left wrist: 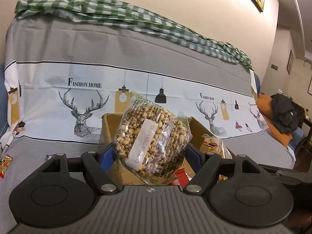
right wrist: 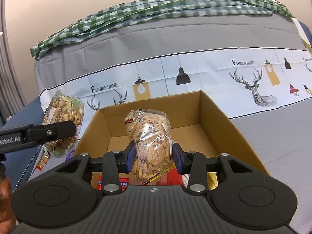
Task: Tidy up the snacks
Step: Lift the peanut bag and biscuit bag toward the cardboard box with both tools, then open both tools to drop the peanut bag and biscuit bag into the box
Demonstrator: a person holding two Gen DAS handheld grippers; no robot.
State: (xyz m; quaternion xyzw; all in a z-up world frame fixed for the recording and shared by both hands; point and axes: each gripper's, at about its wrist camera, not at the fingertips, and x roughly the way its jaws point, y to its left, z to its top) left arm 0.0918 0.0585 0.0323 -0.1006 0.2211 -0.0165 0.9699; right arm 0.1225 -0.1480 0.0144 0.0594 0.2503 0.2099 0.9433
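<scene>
left gripper (left wrist: 151,152): jaws clamp peanut bag (left wrist: 152,136) beside box (right wrist: 224,117) | right gripper (right wrist: 154,156): jaws clamp cracker bag (right wrist: 151,136) over box, likely for drop-in

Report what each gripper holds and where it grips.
The left gripper pinches a clear bag of puffed snacks across its lower middle. The right gripper squeezes a clear bag of biscuits across its lower half.

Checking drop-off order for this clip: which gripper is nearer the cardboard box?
Right. The right gripper holds its snack bag above the cardboard box interior. The left gripper holds its puffed-snack bag just outside the box's left wall.
</scene>
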